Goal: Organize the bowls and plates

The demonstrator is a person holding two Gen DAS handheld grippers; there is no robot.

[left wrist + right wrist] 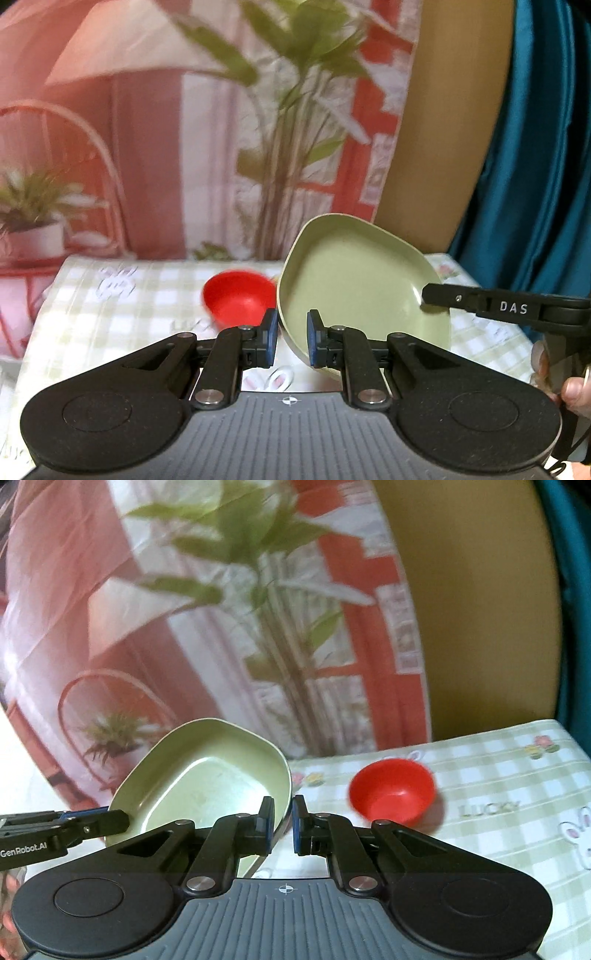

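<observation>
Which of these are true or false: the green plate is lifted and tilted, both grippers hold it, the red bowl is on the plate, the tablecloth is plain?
1. The green plate is lifted and tilted. True.
2. Both the left gripper and the right gripper grip the plate's rim. True: each clamps an edge.
3. The red bowl sits on the plate. False: it stands on the tablecloth, apart from the plate.
4. The tablecloth is plain white. False: it is green-and-white checked with small flowers and rabbits.
5. The red bowl is upside down. False: it is upright, opening up.
</observation>
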